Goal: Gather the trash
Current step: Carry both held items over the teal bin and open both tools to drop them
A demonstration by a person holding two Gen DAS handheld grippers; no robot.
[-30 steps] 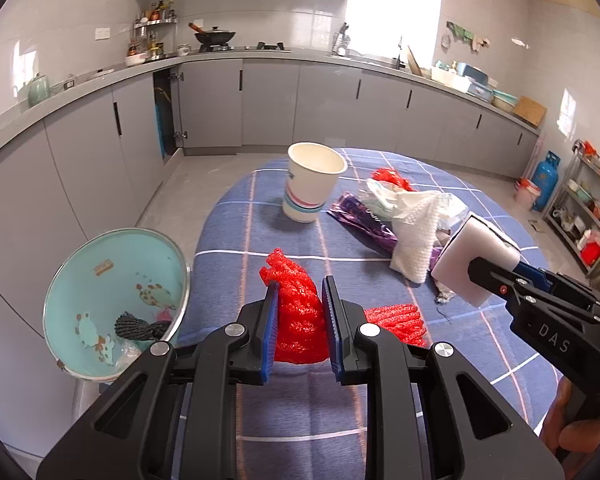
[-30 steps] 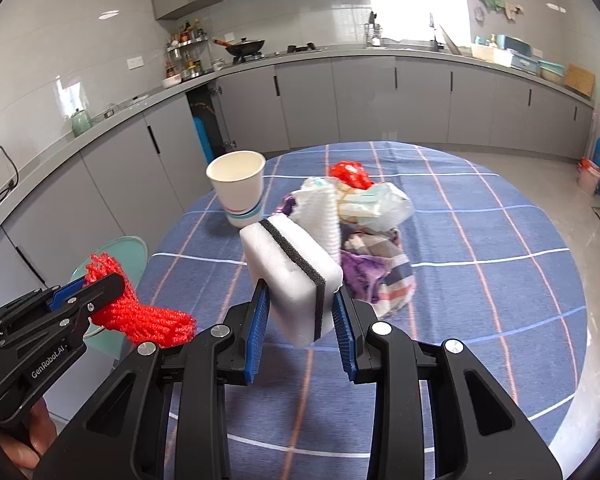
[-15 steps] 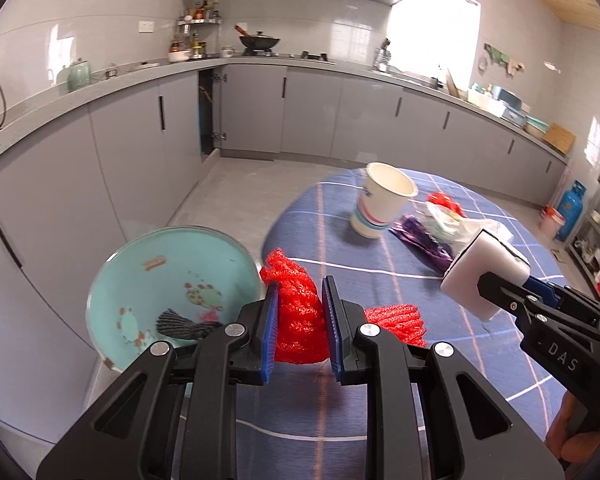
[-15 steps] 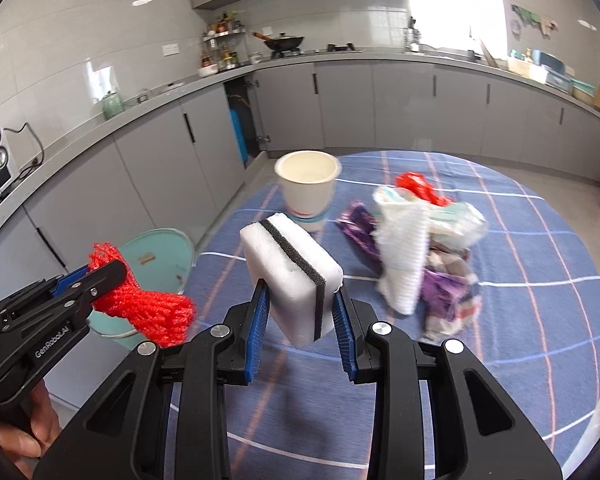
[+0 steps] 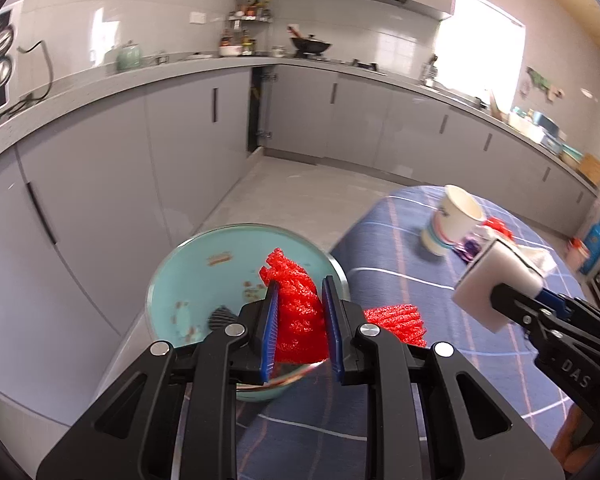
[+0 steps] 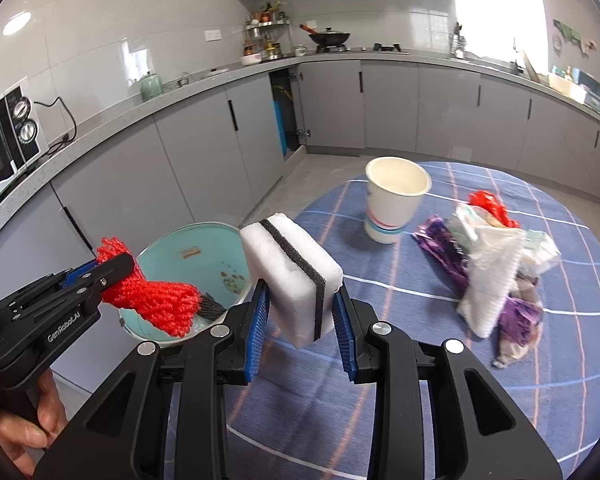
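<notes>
My left gripper (image 5: pixel 299 312) is shut on a red mesh net (image 5: pixel 296 304), held over the near rim of the teal trash bin (image 5: pixel 204 276) beside the table. In the right wrist view the same red net (image 6: pixel 160 300) hangs from the left gripper (image 6: pixel 116 272) above the bin (image 6: pixel 188 252). My right gripper (image 6: pixel 300 312) is shut on a white sponge with a black stripe (image 6: pixel 292 276), above the table's left edge; that sponge (image 5: pixel 496 284) also shows at the right of the left wrist view.
A paper cup (image 6: pixel 394 200) stands on the blue checked tablecloth (image 6: pixel 440 360). A heap of wrappers and tissue (image 6: pixel 496 272) lies to its right. Grey kitchen cabinets (image 5: pixel 180 160) run behind the bin. A hand (image 6: pixel 24 436) grips the left handle.
Both grippers have swung left from over the table toward the bin, each still holding its load. The red net now hangs over the bin's rim.
</notes>
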